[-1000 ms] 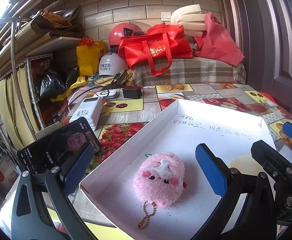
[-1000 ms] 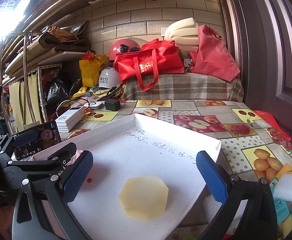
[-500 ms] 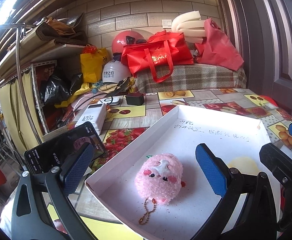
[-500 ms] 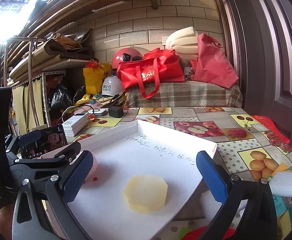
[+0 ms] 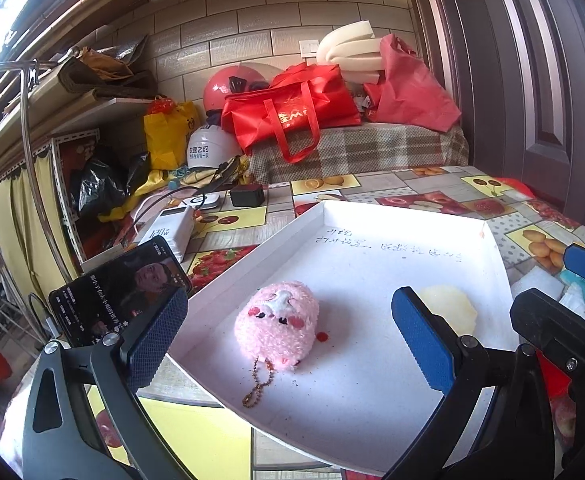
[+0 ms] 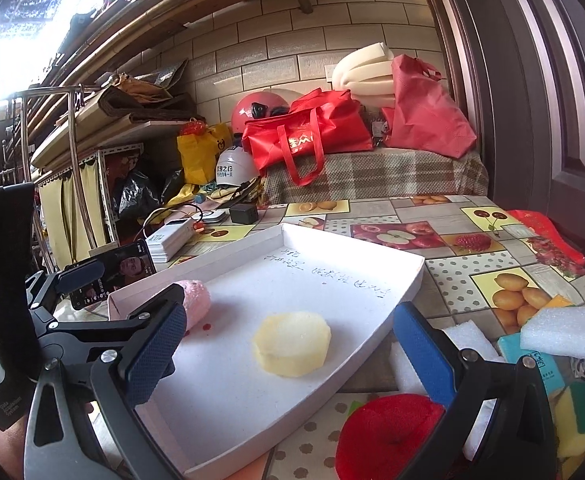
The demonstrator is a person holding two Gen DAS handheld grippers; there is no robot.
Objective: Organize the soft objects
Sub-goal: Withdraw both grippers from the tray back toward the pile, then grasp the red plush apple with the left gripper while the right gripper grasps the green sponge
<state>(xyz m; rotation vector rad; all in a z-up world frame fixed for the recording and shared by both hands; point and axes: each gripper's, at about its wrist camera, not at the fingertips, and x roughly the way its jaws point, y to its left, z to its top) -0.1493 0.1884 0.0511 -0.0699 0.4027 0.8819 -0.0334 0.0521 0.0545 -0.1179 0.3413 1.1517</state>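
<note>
Left tongs (image 5: 288,338) agape, pink plush (image 6: 196,298) half hidden behind them

Handwritten dark characters run in two short lines across the floor of the shallow white cardboard tray (image 5: 492,240), near its far wall; the strokes are too loose to read. The white rounded helmet (image 5: 208,148) carries printed Chinese characters, 衣现之约 as far as legible, with a smaller unreadable line beneath. The red fabric tote bag (image 5: 292,108) bears gold lettering, partly covered by its handle. The white rectangular power bank (image 5: 170,232) shows the dark figures "120".
</note>
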